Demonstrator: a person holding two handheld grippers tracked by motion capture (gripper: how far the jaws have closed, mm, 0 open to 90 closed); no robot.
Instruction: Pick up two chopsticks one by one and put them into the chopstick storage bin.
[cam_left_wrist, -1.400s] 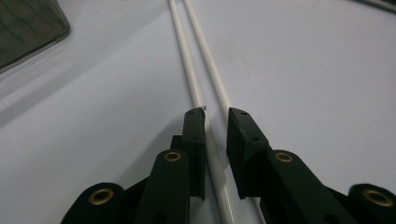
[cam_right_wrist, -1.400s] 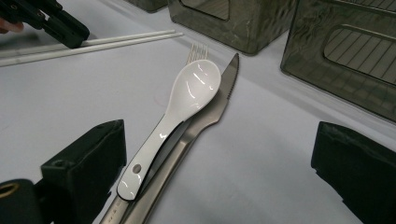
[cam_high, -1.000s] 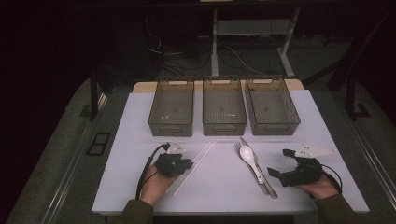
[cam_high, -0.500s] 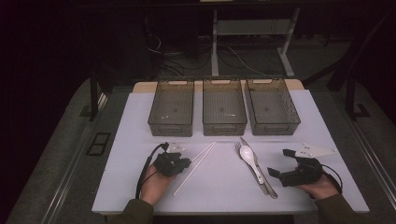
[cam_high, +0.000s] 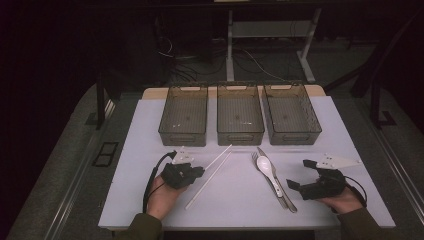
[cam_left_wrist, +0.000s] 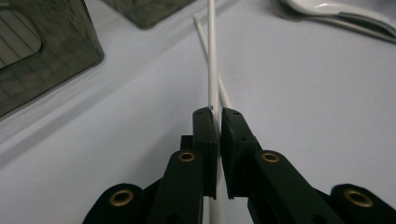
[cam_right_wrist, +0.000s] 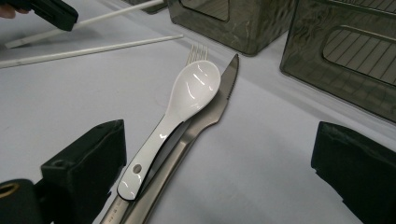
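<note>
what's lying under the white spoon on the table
Under the white spoon lie a fork and a knife, side by side. The spoon covers most of the fork.

The room is lying dim around a lit white table; glare is showing on the white spoon; near jaws are blurring.

Lab-type test bench: dark room, white table, floor cables.

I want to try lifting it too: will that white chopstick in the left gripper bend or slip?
The chopstick looks straight and thin, so probably stiff and light. Its smooth round shaft might slip or swivel between the left gripper's fingers, which pinch one spot.
</note>
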